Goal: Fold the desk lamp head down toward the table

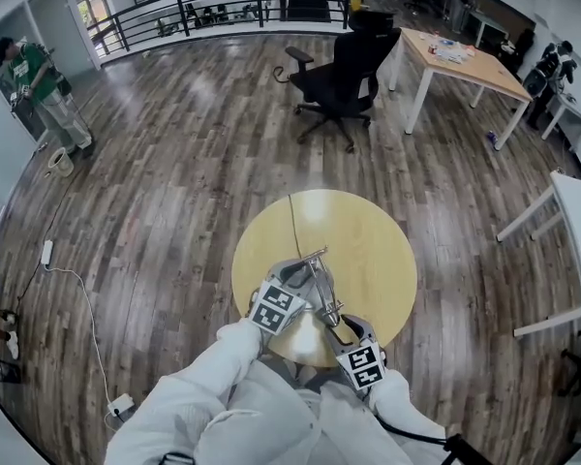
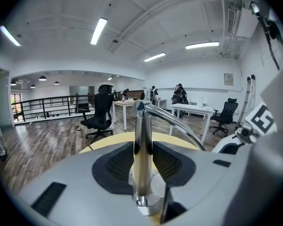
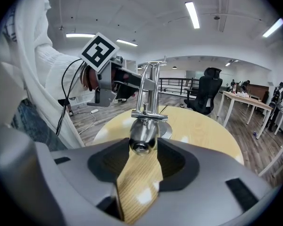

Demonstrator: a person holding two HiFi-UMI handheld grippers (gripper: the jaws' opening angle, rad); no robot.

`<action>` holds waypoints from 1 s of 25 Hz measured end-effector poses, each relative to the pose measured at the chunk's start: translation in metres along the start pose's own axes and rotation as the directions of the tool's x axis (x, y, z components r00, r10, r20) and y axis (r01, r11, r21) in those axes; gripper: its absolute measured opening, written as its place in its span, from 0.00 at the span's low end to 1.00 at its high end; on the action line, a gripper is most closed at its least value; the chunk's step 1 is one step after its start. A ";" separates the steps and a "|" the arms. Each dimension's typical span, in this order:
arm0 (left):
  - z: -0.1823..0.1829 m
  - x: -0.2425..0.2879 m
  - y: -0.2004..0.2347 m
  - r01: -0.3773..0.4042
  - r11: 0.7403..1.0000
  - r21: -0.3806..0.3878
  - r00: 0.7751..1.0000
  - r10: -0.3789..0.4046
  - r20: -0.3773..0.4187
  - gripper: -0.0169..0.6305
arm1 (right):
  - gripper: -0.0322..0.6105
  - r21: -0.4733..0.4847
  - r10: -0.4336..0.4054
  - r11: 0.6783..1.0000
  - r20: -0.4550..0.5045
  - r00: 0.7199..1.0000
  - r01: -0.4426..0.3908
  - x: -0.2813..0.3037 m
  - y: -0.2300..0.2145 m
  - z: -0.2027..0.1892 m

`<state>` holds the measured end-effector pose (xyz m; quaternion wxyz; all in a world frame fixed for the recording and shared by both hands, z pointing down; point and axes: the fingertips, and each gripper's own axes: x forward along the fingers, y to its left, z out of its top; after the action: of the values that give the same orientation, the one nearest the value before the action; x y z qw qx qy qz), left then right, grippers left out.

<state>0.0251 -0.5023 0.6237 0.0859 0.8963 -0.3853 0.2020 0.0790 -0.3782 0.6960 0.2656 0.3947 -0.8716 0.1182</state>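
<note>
1. The round yellow counter (image 1: 373,245) carries just one thing: the desk lamp (image 1: 317,281), sitting near the edge closest to the person.
2. The lamp is all polished chrome, so my guess is stiff, hard and pretty slippery. It probably has some weight in the round base (image 2: 153,206) and hinges that need a firm push. I'd brace it low on the upright post (image 2: 142,145) and push on the lamp head (image 3: 144,136), since that's the part that has to swing down.
3. That's pretty much the setup here. The left gripper (image 2: 142,161) is on the post just above the base, and the right gripper (image 3: 142,149) meets the head from the other side.
4. Left fingers (image 2: 115,166) are closed up on the post, with a dark pad touching it on either side.
5. Right fingers (image 3: 177,161) are pinching the rounded head right out at their tips. Nothing but bare counter shows through the gap further in, so it's a shallow grip, and on chrome it might skid.
</note>
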 end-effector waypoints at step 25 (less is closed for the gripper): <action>-0.006 -0.084 -0.040 -0.216 0.899 -0.381 0.971 0.240 0.017 0.03 | 0.07 0.358 -0.238 0.922 0.215 0.947 0.150 -0.052 -0.047 0.089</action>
<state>0.0006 -0.4176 0.5930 0.2195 0.8178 -0.5217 0.1043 0.1100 -0.4137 0.5924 0.0905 0.5311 -0.8215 0.1867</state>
